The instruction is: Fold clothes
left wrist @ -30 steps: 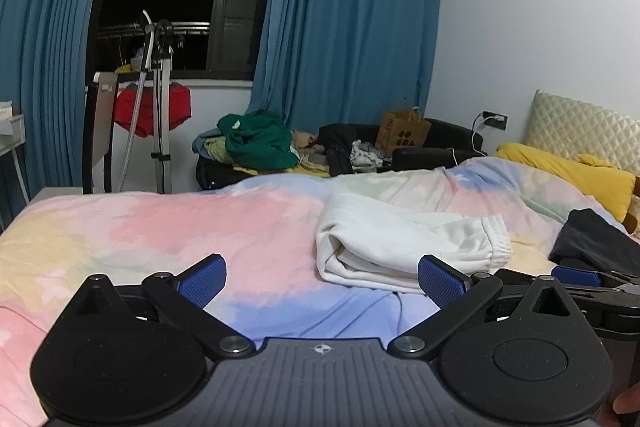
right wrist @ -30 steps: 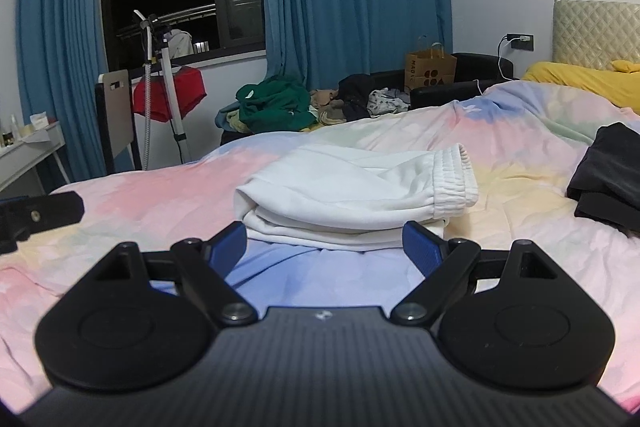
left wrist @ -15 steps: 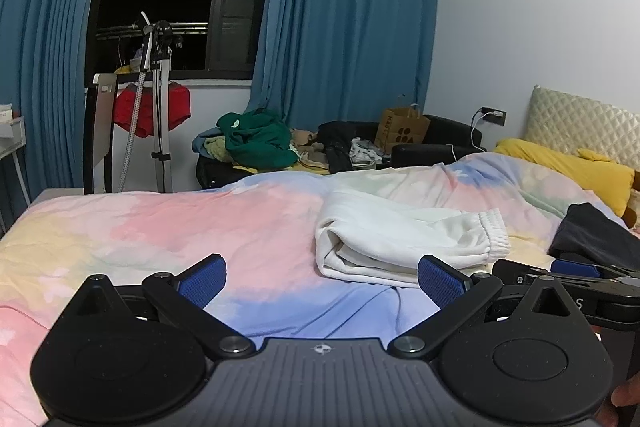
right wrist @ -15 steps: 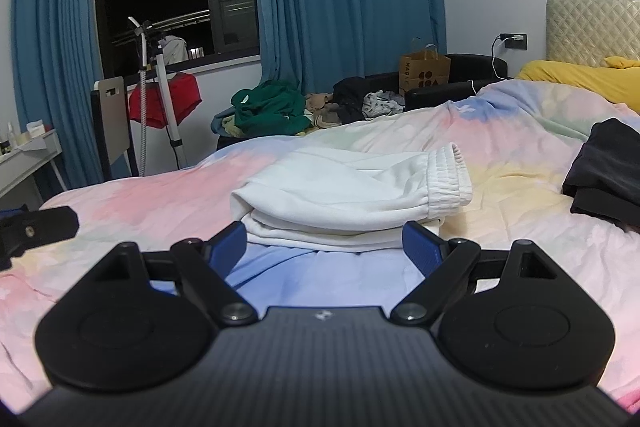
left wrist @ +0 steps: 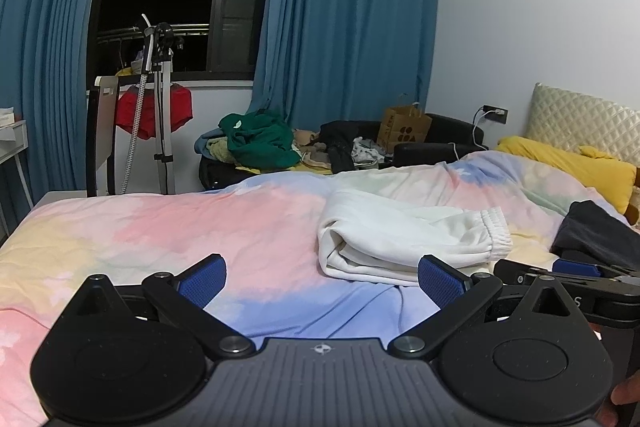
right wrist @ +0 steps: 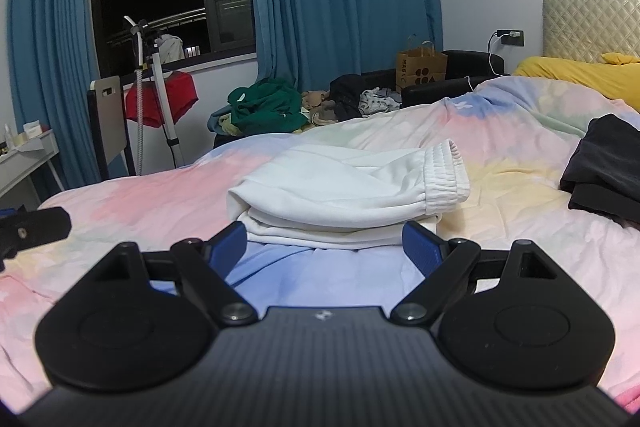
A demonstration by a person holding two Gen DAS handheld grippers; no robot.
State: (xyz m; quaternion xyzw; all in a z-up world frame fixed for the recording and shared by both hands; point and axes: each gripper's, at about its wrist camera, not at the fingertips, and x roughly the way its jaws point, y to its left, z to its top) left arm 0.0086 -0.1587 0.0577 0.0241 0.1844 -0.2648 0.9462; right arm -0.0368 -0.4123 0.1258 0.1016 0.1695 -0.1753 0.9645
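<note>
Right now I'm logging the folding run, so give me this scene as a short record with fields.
surface: bed with pastel quilt
white garment: white sweatpants, folded, lying on the quilt
dark garment: black clothing, on the quilt toward the headboard side
left tool: open, empty
right tool: open, empty, just short of the sweatpants
unfolded pile: clothes heap beyond the bed

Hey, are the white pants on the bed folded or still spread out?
Folded. The white pants lie as a compact stack of layers on the bedspread, with the elastic waistband at one end.
</note>
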